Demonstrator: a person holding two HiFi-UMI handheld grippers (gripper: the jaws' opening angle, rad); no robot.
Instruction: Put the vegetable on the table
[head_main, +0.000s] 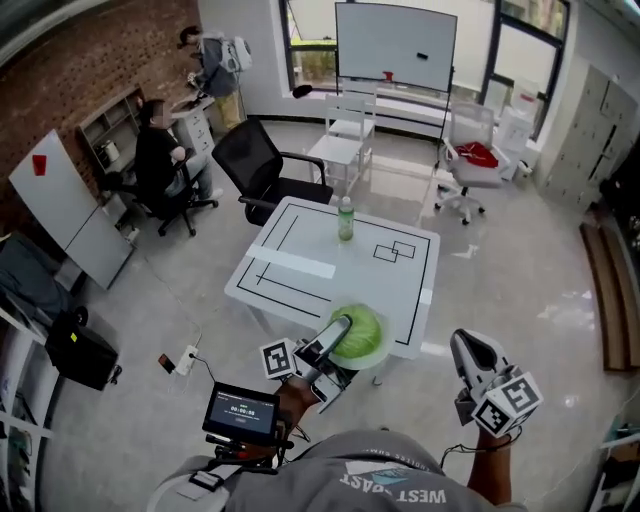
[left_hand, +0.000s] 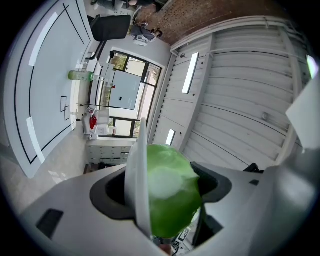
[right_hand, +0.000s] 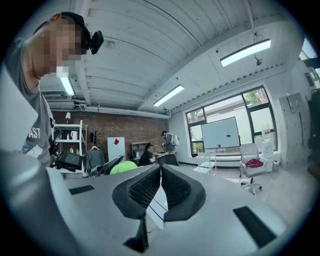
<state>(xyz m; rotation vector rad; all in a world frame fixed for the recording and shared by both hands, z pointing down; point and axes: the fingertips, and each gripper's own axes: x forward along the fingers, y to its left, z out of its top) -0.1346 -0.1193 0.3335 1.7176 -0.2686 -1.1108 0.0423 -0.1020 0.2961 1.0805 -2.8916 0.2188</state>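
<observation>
Two grippers showed in the head view: the left gripper (head_main: 341, 330) clamped the green vegetable (head_main: 366, 338) over the near edge of the table (head_main: 300, 262), the right gripper (head_main: 470, 350) off to its right. The left gripper view showed the vegetable (left_hand: 172, 196) pinched between its jaws; the right gripper view showed jaws together, empty.

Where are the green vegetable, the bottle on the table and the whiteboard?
green vegetable (head_main: 362, 336): head view, middle of its leafy top.
bottle (head_main: 345, 222): head view, middle of its body.
whiteboard (head_main: 395, 45): head view, centre of its white face.
</observation>
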